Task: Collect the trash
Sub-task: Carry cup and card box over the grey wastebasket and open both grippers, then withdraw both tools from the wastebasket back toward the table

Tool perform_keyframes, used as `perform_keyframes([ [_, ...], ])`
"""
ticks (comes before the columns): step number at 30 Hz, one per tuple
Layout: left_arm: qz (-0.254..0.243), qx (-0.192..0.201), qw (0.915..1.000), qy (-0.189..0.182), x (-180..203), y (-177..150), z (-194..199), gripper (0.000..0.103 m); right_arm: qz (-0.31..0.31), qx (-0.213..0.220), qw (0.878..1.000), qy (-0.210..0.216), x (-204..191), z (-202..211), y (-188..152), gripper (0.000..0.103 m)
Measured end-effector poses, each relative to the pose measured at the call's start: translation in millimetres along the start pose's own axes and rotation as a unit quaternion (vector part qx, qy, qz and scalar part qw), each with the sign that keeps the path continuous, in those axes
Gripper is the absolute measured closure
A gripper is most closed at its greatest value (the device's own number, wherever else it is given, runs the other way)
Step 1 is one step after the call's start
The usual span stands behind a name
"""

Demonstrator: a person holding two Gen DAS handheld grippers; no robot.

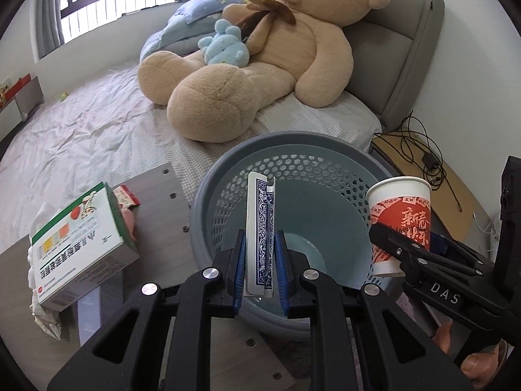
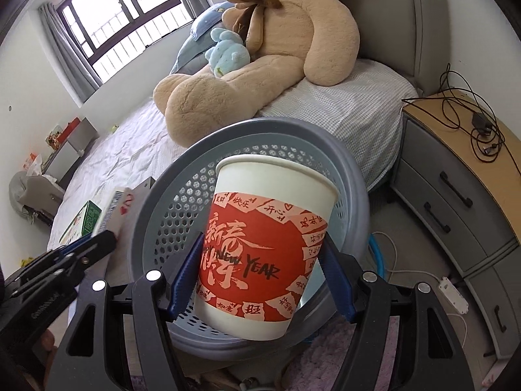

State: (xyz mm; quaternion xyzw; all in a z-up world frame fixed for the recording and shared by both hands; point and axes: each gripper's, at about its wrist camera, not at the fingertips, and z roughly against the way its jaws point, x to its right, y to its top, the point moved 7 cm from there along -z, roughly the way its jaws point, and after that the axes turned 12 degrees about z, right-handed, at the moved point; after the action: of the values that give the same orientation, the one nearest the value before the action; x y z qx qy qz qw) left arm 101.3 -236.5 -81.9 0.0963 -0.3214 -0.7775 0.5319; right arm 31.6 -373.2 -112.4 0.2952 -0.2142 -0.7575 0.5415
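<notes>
Both grippers are hanging over the grey perforated trash basket (image 1: 293,176), each carrying a piece of rubbish. The left gripper (image 1: 259,260) is pinching a blue-patterned playing card (image 1: 260,228) on edge, its jaws closed on the card's lower part, at the centre of the left wrist view and directly above the basket's mouth. The right gripper (image 2: 260,280) is clamping a red-and-white paper cup (image 2: 263,244) upright, jaws pressed to both sides of the cup, in the middle of the right wrist view and over the basket's rim.

The basket's pale floor is looking bare in what shows, so I judge the collecting is only starting: neither item is dropped yet. More is waiting at the lower left of the left wrist view: a green-and-white medicine box (image 1: 81,244) is lying on the wood-grain counter (image 1: 156,192), with a crumpled tissue (image 1: 45,319) poking out beneath it and a small red wrapper (image 1: 125,197) behind it.

The counter is standing against a bed (image 1: 81,143) with a wrinkled pale sheet. A big teddy bear (image 1: 260,75) is sitting toward the upper centre, holding a small blue plush (image 1: 224,45). A barred window (image 2: 123,19) is lighting the upper left, and a nightstand (image 2: 456,189) with tangled cables is filling the right side of the right wrist view.
</notes>
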Motion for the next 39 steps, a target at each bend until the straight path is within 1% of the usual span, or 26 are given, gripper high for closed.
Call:
perform_keyframes([
  [6, -0.005, -0.011, 0.9999, 0.003, 8.9, 4.3, -12.3, 0.084, 0.002, -0.006, 1.000, 0.018, 4.8, -7.2, 4.5, 0.036],
  [13, 0.004, -0.023, 0.9997, 0.011, 3.9, 2.5, -19.6, 0.082, 0.003, -0.005, 1.000, 0.026, 5.0, -6.0, 3.3, 0.036],
  [14, 0.005, -0.024, 0.9996, 0.011, 2.8, 2.2, -20.2, 0.081, 0.001, -0.004, 0.999, 0.032, 4.6, -5.8, 3.1, 0.035],
  [15, 0.005, -0.025, 0.9996, 0.012, 2.7, 1.5, -20.0, 0.080, 0.000, -0.002, 0.999, 0.038, 4.6, -5.0, 4.1, 0.026],
  [16, 0.003, -0.024, 0.9996, 0.014, 3.0, 1.0, -19.3, 0.075, -0.003, 0.003, 0.999, 0.043, 4.6, -3.2, 4.8, 0.020],
  [17, 0.002, -0.022, 0.9996, 0.015, 2.5, 0.9, -18.0, 0.066, -0.005, 0.007, 0.999, 0.044, 4.6, -1.7, 5.7, 0.020],
  [18, 0.004, -0.020, 0.9997, 0.016, 1.4, 1.4, -16.9, 0.060, -0.004, 0.010, 0.999, 0.043, 4.2, -0.4, 6.6, 0.020],
  [19, 0.006, -0.017, 0.9997, 0.015, 0.0, 1.3, -15.7, 0.048, -0.003, 0.011, 0.999, 0.041, 3.8, 0.3, 7.5, 0.020],
  [20, 0.008, -0.013, 0.9998, 0.015, -1.0, 2.1, -13.8, 0.042, -0.003, 0.011, 0.999, 0.039, 3.6, 0.5, 7.9, 0.020],
  [24, 0.013, -0.007, 0.9997, 0.020, -4.4, 4.7, -10.0, 0.041, 0.000, 0.008, 0.999, 0.034, 2.3, 0.4, 8.1, 0.020],
  [34, 0.030, -0.006, 0.9991, 0.027, -17.0, 1.0, -4.0, 0.029, 0.000, 0.008, 1.000, 0.025, -2.0, 1.1, 5.1, 0.020],
  [39, 0.031, -0.001, 0.9991, 0.031, -20.4, -0.2, 1.8, 0.028, -0.002, 0.013, 1.000, 0.019, -4.1, 5.2, 2.1, 0.020],
])
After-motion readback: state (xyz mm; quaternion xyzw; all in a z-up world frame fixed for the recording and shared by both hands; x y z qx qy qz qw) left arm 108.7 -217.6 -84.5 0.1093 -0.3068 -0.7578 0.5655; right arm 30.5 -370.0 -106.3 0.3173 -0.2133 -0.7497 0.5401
